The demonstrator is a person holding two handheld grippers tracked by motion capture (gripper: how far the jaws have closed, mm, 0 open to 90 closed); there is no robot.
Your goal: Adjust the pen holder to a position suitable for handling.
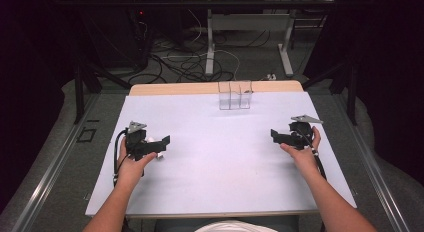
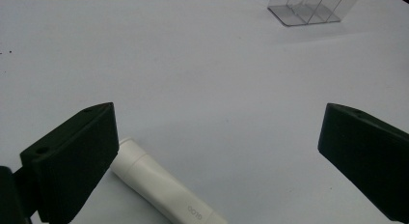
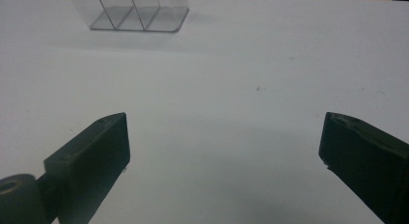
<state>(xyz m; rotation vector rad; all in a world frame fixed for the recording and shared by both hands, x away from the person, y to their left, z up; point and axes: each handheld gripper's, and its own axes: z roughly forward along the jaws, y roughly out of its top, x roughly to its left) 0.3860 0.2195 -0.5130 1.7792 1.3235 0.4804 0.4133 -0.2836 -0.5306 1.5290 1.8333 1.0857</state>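
The short white plastic tube (image 2: 164,192) with small grey lettering lies flat on the pale white tabletop (image 1: 225,157), near the table's left side, and the person's left gripper (image 1: 161,143) is right over it. In the left gripper view its 2 black jaws are spread wide with nothing between them; the tube lies low in the gap, close against the left-hand jaw, and well apart from the other. Its long axis runs diagonally across the opening rather than square to it, capped end pointing up and away. A grasp would probably call for shifting the left gripper sideways and turning it so the jaws close across the tube's width.

The right gripper (image 1: 276,136) rests well apart, near the table's right side, its 2 jaws also spread over bare surface. The clear plastic divided holder (image 1: 234,95) stands upright at the far middle edge, roughly midway between both hands.
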